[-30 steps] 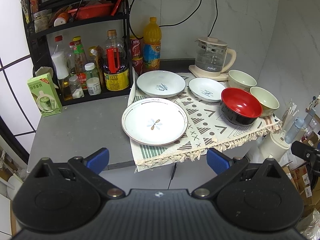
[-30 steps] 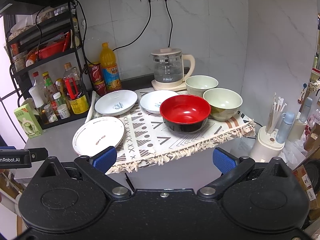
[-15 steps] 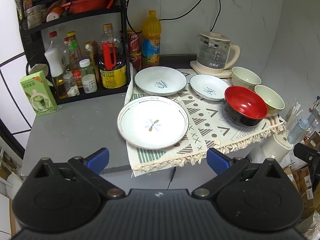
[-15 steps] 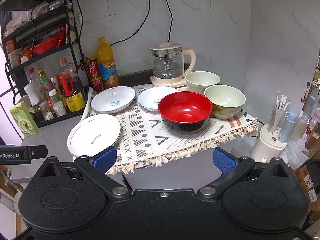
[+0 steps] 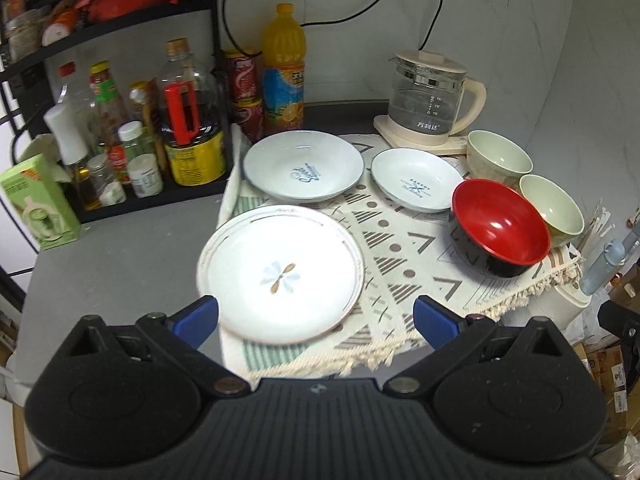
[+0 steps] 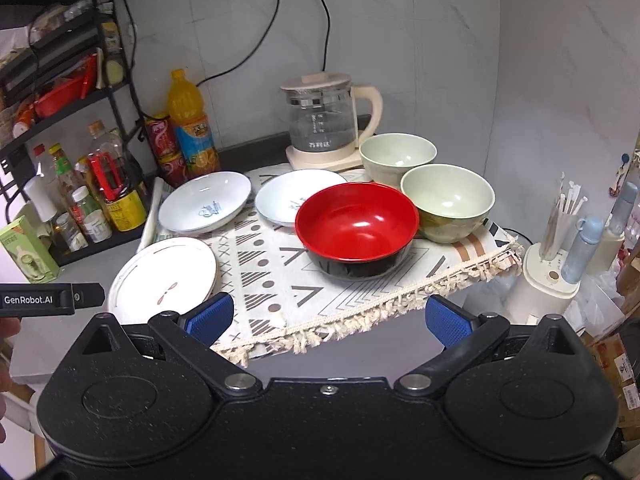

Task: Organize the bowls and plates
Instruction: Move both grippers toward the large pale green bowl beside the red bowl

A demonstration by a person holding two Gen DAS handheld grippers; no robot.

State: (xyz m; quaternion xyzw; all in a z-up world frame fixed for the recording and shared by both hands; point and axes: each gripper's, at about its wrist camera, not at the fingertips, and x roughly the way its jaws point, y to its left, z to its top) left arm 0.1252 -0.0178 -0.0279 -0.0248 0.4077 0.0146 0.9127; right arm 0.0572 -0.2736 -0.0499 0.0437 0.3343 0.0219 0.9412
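Both my claws are wide apart and hold nothing. My left gripper [image 5: 316, 318] hangs by the big flower plate [image 5: 282, 274] on the patterned cloth [image 5: 404, 248]. My right gripper [image 6: 328, 316] faces the red bowl [image 6: 356, 232].

My left gripper [image 5: 315, 321] hangs with its jaws spread wide, blue pads [image 5: 196, 319] far apart and nothing between them. My right gripper [image 6: 329, 317] sits the same way, jaws fully apart, pads [image 6: 448, 320] bare. From the right wrist view I see the left gripper's black body [image 6: 52, 299] off to the left, with my bare hand [image 6: 6, 354] at the edge.
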